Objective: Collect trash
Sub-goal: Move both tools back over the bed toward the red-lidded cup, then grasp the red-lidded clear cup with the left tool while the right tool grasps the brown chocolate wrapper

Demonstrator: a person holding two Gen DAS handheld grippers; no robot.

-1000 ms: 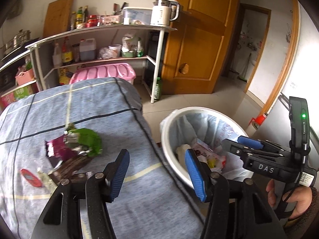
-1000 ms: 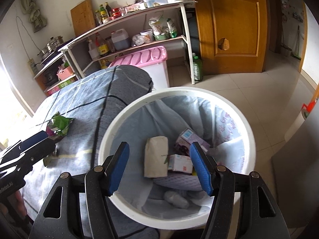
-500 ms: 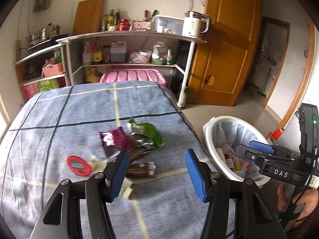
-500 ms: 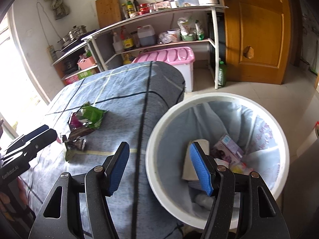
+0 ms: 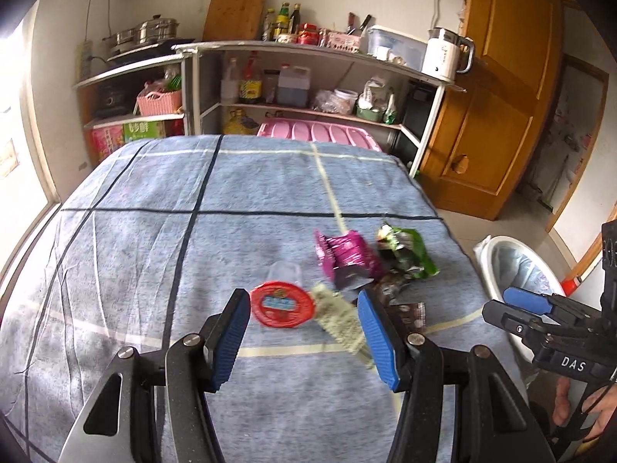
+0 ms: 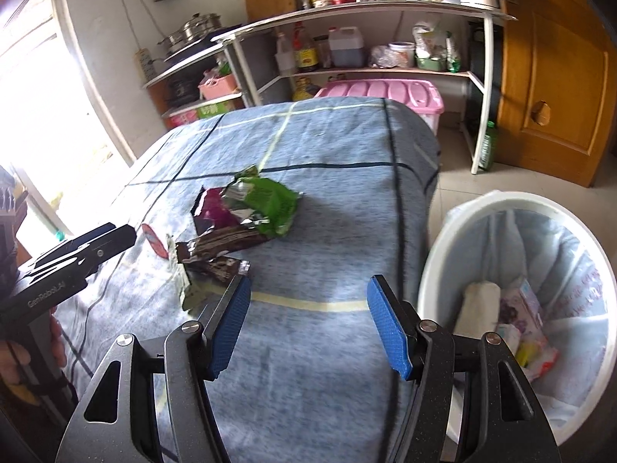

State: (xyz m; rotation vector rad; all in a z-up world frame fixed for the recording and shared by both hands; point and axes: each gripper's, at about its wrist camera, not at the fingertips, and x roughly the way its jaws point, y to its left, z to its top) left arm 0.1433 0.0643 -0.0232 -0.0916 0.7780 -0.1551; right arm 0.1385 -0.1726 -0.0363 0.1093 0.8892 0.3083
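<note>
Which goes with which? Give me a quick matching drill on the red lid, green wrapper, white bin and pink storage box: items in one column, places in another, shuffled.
Items:
1. red lid
2. green wrapper
3. white bin
4. pink storage box

Places:
A. on the floor beside the table, lined with a bag
B. under the shelf unit, behind the table
C. on the blue cloth, against the purple wrapper
D. on the blue cloth, left of the pale wrapper

Pairs: 1-D, 2-C, 3-A, 4-B
</note>
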